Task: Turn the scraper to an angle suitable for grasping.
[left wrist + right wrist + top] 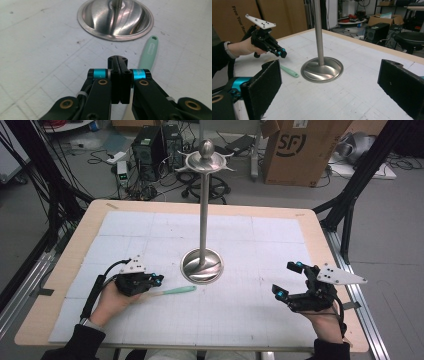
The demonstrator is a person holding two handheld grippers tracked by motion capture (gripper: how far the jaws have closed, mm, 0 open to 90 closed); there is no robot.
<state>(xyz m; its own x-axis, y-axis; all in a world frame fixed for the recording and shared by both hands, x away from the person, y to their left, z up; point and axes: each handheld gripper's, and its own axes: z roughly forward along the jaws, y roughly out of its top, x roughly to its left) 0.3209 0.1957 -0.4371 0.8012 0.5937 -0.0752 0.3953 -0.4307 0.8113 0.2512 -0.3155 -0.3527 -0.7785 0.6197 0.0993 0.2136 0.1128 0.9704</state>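
Mint-green handle (pixel 175 290) (pale), silver stand (pixel 202 265), white gridded mat (pixel 250 310).

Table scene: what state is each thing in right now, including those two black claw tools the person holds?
Left gripper: jaws shut, nothing between them, just above the mat.
Right gripper: jaws wide open, empty.
Mint-green plastic handle: lying flat on the mat beside the left gripper, not gripped.
Tall silver metal stand with round base: upright at the table's middle, nothing hanging on it.
White gridded mat: spread flat.
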